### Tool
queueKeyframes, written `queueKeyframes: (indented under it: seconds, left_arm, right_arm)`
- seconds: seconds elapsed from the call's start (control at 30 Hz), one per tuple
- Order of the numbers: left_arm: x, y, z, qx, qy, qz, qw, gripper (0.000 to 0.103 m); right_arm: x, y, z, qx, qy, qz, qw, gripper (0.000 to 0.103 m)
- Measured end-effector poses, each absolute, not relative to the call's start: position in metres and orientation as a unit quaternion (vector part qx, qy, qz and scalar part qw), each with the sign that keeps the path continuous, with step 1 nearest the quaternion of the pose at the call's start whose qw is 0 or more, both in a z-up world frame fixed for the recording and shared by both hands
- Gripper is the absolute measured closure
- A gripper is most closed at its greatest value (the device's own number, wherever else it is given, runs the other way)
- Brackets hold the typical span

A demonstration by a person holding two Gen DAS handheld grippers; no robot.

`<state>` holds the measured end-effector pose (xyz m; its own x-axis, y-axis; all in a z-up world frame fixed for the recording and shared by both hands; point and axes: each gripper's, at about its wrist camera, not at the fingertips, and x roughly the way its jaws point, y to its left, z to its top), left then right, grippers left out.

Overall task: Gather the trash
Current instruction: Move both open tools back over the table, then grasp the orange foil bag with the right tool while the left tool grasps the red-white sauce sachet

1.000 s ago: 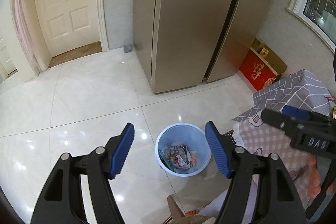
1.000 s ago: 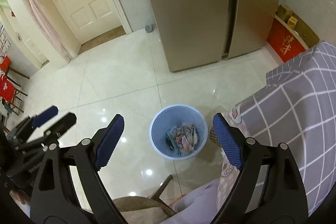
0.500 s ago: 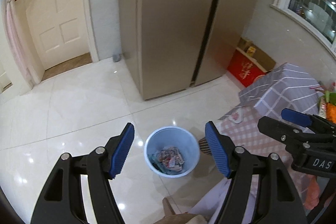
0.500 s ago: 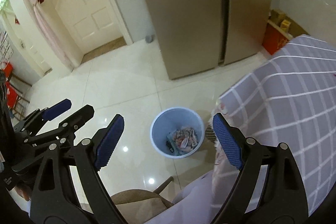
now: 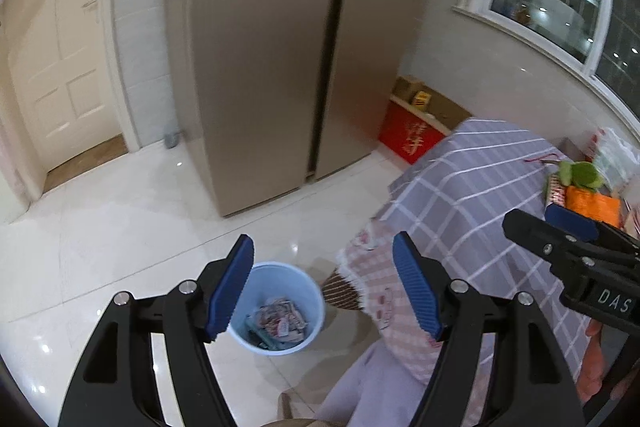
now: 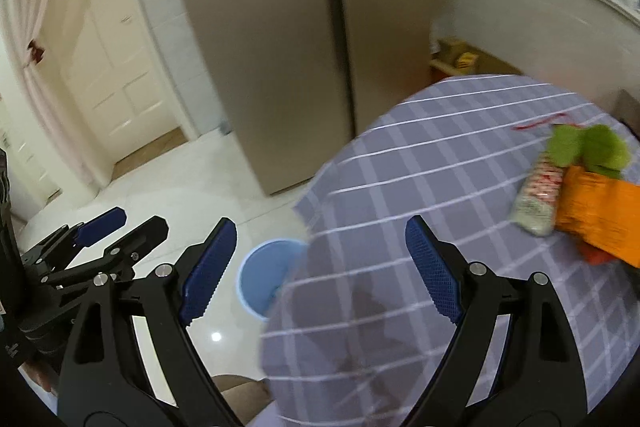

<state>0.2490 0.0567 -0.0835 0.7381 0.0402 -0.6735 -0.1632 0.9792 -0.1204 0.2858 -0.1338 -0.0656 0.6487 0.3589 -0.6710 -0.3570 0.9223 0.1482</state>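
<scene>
A light blue trash bin (image 5: 280, 307) stands on the floor beside the table, with crumpled wrappers inside; in the right wrist view the bin (image 6: 264, 279) is half hidden by the tablecloth edge. My left gripper (image 5: 323, 289) hangs open above the bin with nothing between its blue pads. My right gripper (image 6: 320, 267) is open and empty over the table's near edge. Trash lies at the table's far right: a green crumpled piece (image 6: 584, 147), an orange packet (image 6: 604, 219) and a white-and-red wrapper (image 6: 538, 197). The right gripper (image 5: 560, 227) also shows at the left wrist view's right edge.
A grey checked tablecloth (image 6: 420, 187) covers the round table. A tall beige fridge (image 5: 272, 59) stands behind the bin, a red box (image 5: 412, 139) by the wall, a white door (image 5: 60, 75) at left. Glossy white floor tiles (image 5: 120, 227) spread leftward. A chair back shows at the bottom.
Both grippers have risen and swung to the right, away from the bin toward the table. The table's trash has come into view. Both grippers stay open and empty.
</scene>
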Motion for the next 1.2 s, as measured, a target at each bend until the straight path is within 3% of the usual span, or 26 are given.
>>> queueKeyframes:
  seconds: [0.53, 1.2]
  left_arm:
    - [0.288, -0.062, -0.063, -0.045, 0.339, -0.084, 0.936, 0.029]
    - [0.382, -0.174, -0.093, 0.028, 0.403, -0.2, 0.893, 0.029]
  right_arm:
    - [0.292, -0.244, -0.045, 0.006, 0.332, 0.053, 0.942, 0.018]
    - [0.304, -0.32, -0.041, 0.025, 0.327, -0.034, 0.944, 0.018]
